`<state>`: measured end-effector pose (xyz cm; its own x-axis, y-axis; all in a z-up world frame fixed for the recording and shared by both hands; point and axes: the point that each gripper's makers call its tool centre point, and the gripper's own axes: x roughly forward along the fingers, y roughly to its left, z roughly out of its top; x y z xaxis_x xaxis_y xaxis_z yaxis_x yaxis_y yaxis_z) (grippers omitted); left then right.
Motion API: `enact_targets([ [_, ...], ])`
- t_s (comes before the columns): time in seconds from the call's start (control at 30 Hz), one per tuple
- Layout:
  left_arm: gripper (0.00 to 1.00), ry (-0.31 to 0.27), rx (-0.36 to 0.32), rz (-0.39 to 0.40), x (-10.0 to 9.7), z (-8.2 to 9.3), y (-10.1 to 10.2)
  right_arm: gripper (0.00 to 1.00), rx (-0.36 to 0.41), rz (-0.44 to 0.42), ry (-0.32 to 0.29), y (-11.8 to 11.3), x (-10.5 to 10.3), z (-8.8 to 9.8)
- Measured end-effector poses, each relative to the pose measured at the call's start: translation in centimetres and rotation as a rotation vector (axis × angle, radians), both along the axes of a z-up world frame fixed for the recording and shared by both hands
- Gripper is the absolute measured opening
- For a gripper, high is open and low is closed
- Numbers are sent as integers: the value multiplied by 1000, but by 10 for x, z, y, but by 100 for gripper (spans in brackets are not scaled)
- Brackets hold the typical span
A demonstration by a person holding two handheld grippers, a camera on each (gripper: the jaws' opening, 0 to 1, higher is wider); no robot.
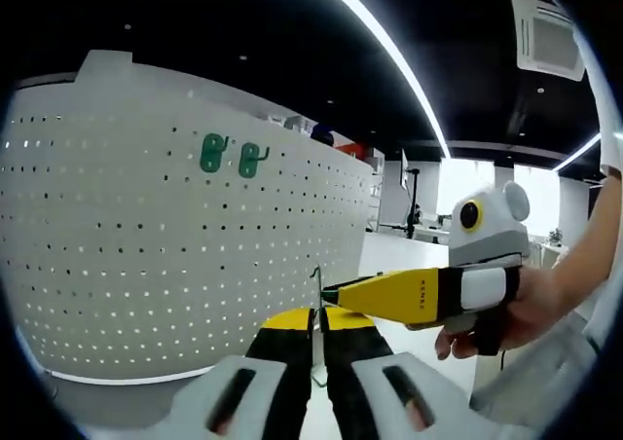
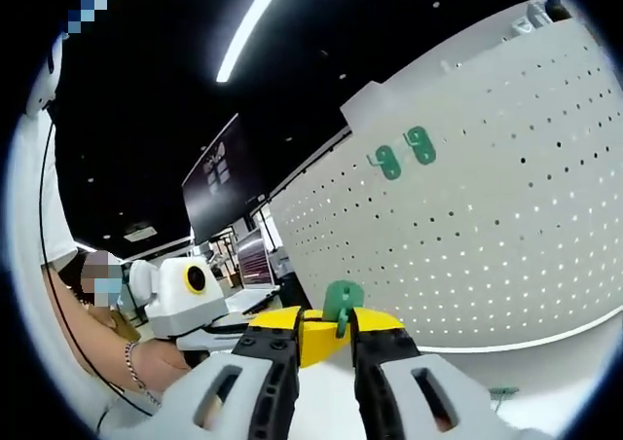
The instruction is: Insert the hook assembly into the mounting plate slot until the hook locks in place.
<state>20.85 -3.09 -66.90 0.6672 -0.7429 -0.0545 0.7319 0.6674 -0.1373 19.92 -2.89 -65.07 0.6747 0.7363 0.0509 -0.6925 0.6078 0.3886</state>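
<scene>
A small green hook (image 2: 342,304) stands between my two grippers' tips. In the left gripper view it is edge-on, a thin green sliver (image 1: 315,280) rising from the narrow gap of my left gripper (image 1: 318,315), which is shut on it. My right gripper (image 1: 329,292) reaches in from the right, and its yellow tip meets the hook. In the right gripper view my right gripper (image 2: 327,319) has its jaws apart on either side of the hook and of the left gripper's yellow jaw (image 2: 313,341). The white perforated mounting plate (image 1: 146,245) (image 2: 506,226) carries two more green hooks (image 1: 232,156) (image 2: 404,153).
The mounting plate curves wide across both views and stands on a white table (image 2: 545,362). A person's hand (image 1: 506,313) holds the right gripper and an arm (image 2: 107,348) holds the left one. Behind lie an office room, ceiling light strips (image 1: 389,51) and a dark wall screen (image 2: 219,192).
</scene>
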Motion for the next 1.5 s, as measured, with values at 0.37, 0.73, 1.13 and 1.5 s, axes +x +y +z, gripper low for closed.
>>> enact_targets([
  [0.37, 2, 0, -2, 5, 0, 0, 0, 7, 8, -40, 37, -3, 5, -2],
  [0.73, 2, 0, 9, 9, 0, -1, 0, 2, -14, -70, 58, -6, 9, -5],
  [1.13, 2, -1, 18, 14, 1, -3, 1, 1, -33, -80, 67, -5, 9, -8],
  [1.5, 5, 6, 31, 1, -1, -5, 0, 0, -32, -69, 72, -5, 7, -8],
])
